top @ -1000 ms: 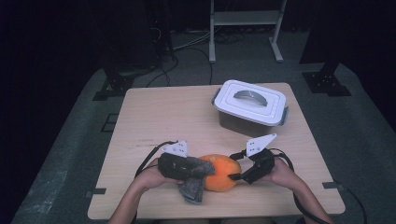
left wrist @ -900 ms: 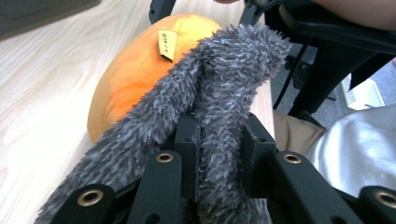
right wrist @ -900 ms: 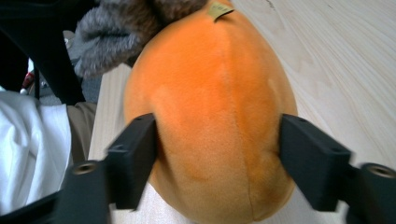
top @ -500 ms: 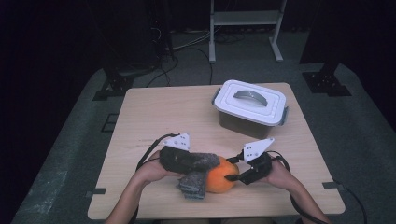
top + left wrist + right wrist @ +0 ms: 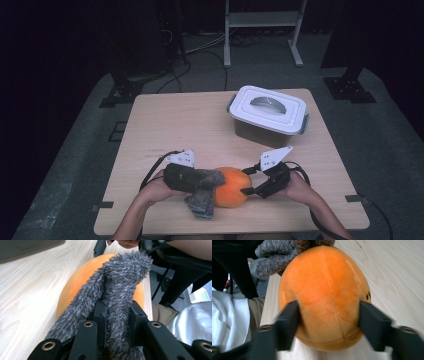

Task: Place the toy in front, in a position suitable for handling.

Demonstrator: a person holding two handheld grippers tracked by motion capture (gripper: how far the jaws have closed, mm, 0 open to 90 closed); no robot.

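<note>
An orange plush toy, rounded like an egg, lies on the wooden table near its front edge. My left gripper is shut on a grey fuzzy cloth, which drapes over the toy's left side. In the left gripper view the cloth runs up between the jaws of the left gripper and lies on the toy. My right gripper has just been closing from the right. Its pads now press both sides of the toy. The cloth shows behind the toy.
A white lidded container with a handle stands at the back right of the table. A white rack and cables lie on the floor beyond. The person's lap is just past the front edge.
The right gripper's jaws closed in onto the orange toy while that hand stayed put. The left gripper with the cloth shifted slightly across the toy and back to the left.
</note>
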